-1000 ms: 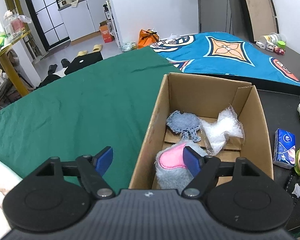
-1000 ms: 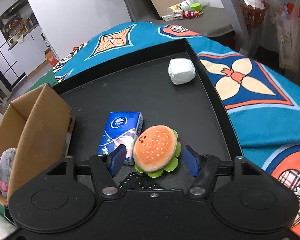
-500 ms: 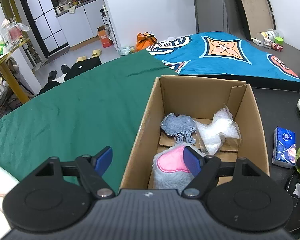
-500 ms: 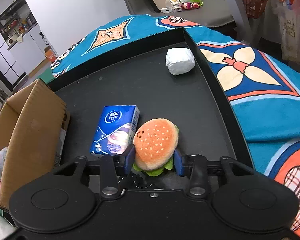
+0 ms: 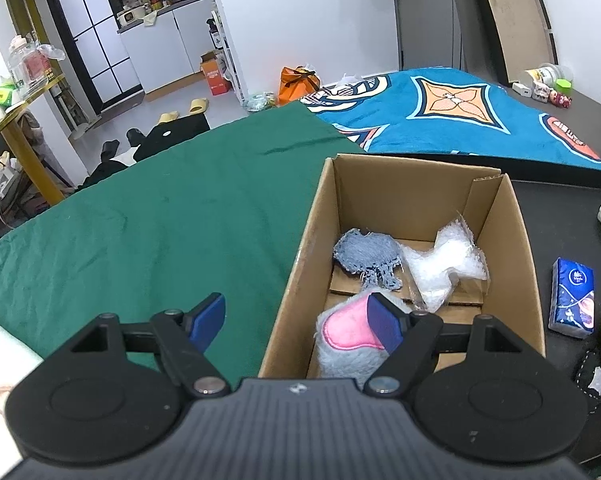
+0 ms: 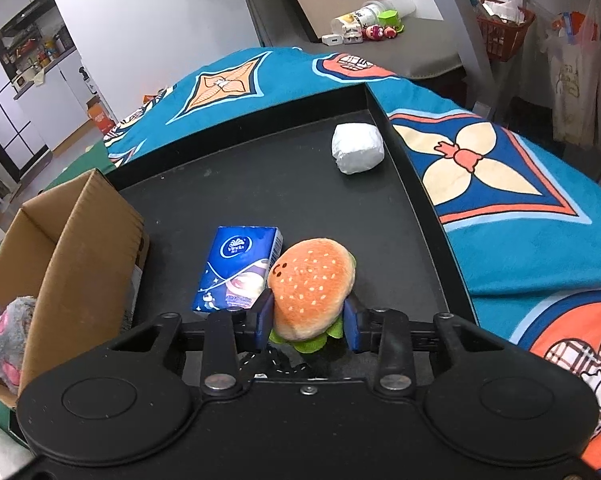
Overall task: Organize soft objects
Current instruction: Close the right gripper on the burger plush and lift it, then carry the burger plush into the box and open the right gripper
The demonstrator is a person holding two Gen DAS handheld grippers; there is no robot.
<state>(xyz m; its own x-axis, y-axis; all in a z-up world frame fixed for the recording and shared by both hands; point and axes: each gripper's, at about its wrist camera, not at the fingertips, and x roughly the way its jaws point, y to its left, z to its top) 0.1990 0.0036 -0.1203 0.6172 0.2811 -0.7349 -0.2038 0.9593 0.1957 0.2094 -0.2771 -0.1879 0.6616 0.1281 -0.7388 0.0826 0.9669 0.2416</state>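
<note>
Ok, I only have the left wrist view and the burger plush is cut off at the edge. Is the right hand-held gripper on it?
Observer: Yes, the right hand-held gripper is closing on the burger plush, a pad pressing each side.
Operator: Anything crowding it?
Observer: The blue tissue pack lies against its left side.
Operator: What else is there?
Observer: A white bundle near the far right corner of the black tray.

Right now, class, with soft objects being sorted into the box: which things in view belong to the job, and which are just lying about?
Part of the job:
- plush orange hamburger toy, right gripper closing on it
- blue tissue packet
- white wrapped bundle
- brown cardboard box
- grey-and-pink plush, inside the box

Lying about:
- yellow slippers
- orange bag
</note>
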